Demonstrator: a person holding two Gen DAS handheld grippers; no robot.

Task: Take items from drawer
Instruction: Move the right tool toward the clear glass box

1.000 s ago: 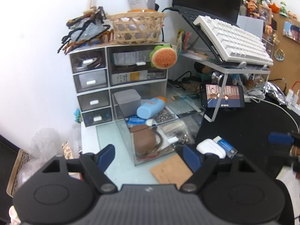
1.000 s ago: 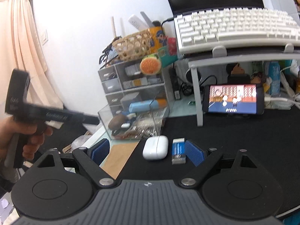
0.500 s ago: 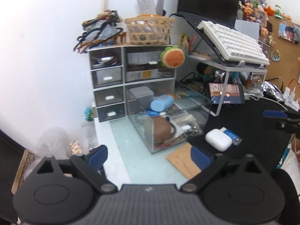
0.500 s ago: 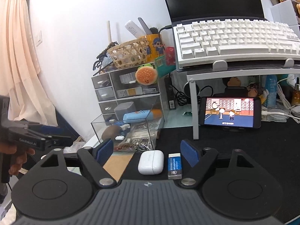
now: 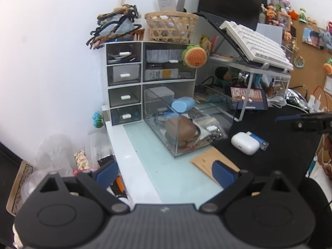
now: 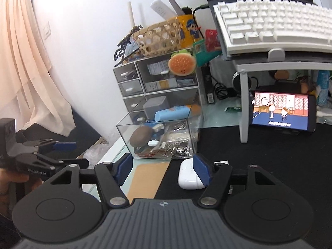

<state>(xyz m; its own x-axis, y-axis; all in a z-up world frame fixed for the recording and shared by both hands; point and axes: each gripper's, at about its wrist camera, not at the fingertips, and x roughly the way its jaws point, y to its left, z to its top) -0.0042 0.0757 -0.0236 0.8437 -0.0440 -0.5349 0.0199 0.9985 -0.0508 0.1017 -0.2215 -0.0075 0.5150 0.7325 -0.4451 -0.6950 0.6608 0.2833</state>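
A clear plastic drawer (image 5: 176,143) (image 6: 124,137) is pulled far out of the white drawer unit (image 5: 124,78) (image 6: 132,87). Inside lie a brown pouch (image 5: 182,130) (image 6: 141,136), a blue tube (image 5: 182,104) (image 6: 172,113), a grey box (image 6: 154,105) and small packets. On the desk in front lie a white earbud case (image 5: 244,143) (image 6: 187,176), a small blue-white packet (image 5: 258,140) and a brown envelope (image 5: 211,161) (image 6: 147,178). My left gripper (image 5: 165,171) is open, held back from the drawer. My right gripper (image 6: 162,166) is open with the earbud case by its right finger.
A white keyboard (image 6: 269,25) sits on a raised stand (image 6: 244,108) with a lit phone (image 6: 284,113) beneath. A wicker basket (image 5: 171,26) and burger plush (image 5: 195,56) sit at the unit's top. Plastic bags (image 5: 56,151) lie left of the desk; a curtain (image 6: 27,72) hangs left.
The left gripper pulled back and away from the drawer. The right gripper moved forward toward the earbud case and the drawer, and its fingers stand closer together.
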